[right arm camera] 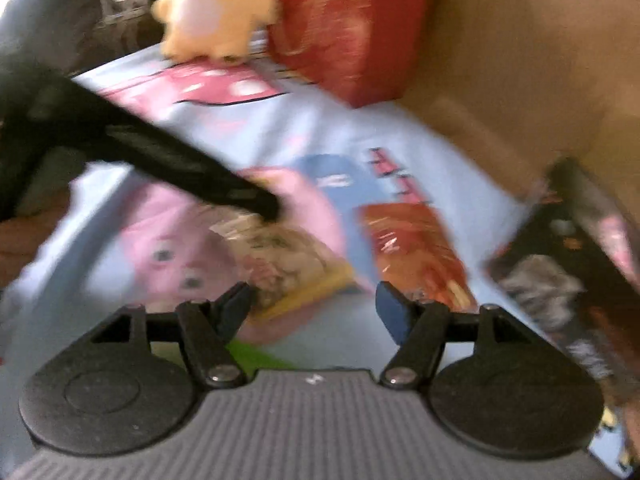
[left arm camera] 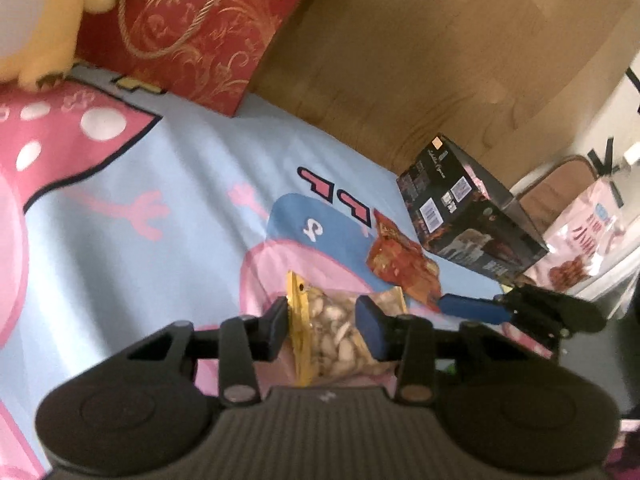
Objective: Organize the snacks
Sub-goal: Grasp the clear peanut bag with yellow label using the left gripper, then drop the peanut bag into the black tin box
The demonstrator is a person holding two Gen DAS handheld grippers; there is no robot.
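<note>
A clear bag of pistachios with a yellow edge (left arm camera: pixel 340 332) lies on the cartoon bedsheet (left arm camera: pixel 168 184). My left gripper (left arm camera: pixel 326 330) has its jaws around the bag, a pad on each side, partly closed. An orange-red snack packet (left arm camera: pixel 400 264) lies just beyond. My right gripper (right arm camera: pixel 316 308) is open and empty, hovering near the pistachio bag (right arm camera: pixel 280 256) and the orange packet (right arm camera: pixel 416 256). Its fingers (left arm camera: pixel 472 308) show at the right of the left wrist view. The right wrist view is blurred.
A black snack box (left arm camera: pixel 468 208) stands at the right by a wooden headboard (left arm camera: pixel 440 60). A red gift bag (left arm camera: pixel 192 28) and a yellow plush toy (left arm camera: pixel 44 24) sit at the far side. A pink snack bag (left arm camera: pixel 584 240) rests in a white basket beyond the bed.
</note>
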